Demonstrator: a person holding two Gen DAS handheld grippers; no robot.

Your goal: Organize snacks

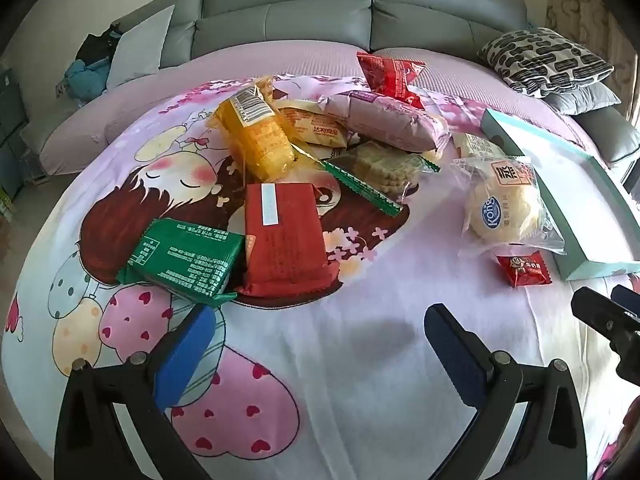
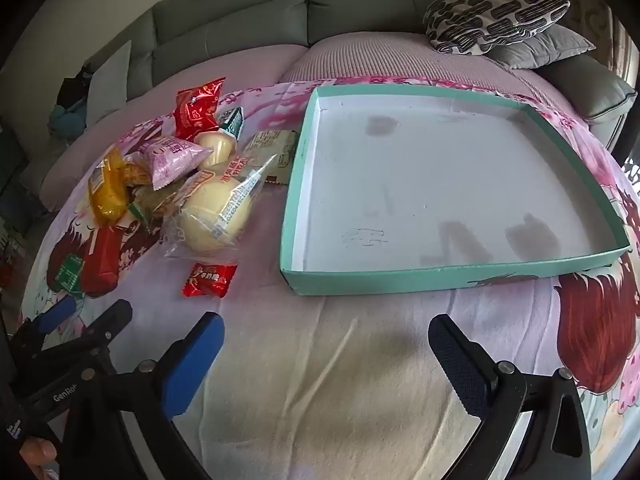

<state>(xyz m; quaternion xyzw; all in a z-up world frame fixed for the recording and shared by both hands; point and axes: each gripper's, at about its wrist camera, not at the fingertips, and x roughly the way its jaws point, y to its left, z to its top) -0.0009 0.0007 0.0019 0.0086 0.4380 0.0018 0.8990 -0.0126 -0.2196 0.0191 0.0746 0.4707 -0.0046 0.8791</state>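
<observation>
I have both grippers hanging over a cartoon-print blanket (image 1: 360, 360) spread across a sofa (image 1: 320, 12), each tipped downward. My left gripper (image 1: 320, 344) is released, its blue pads spread wide with only bare blanket between them. My right gripper (image 2: 326, 364) is likewise released and wide, nothing between its pads; its tip also shows at the right edge of the left wrist view.

The snacks lie in a loose pile on the left half of the blanket. Nearest my left gripper sit a green packet (image 1: 184, 262) and, just right of it and touching, a red flat packet (image 1: 284, 236). Farther back are a yellow packet (image 1: 256, 136), a pink wrapped roll (image 1: 394, 122), a clear pack with a green edge (image 1: 384, 170) and a red pouch (image 1: 390, 74) at the far end. To the right of the pile a round bun in a clear bag (image 1: 506, 208) rests near the box, with a small red candy packet (image 1: 522, 269) just on the near side of it.

The teal shallow box (image 2: 448, 280) lies flat on the right half of the blanket, far from my right gripper, its white floor bare. A patterned cushion (image 2: 496, 16) sits on a grey one at the far right of the sofa.
</observation>
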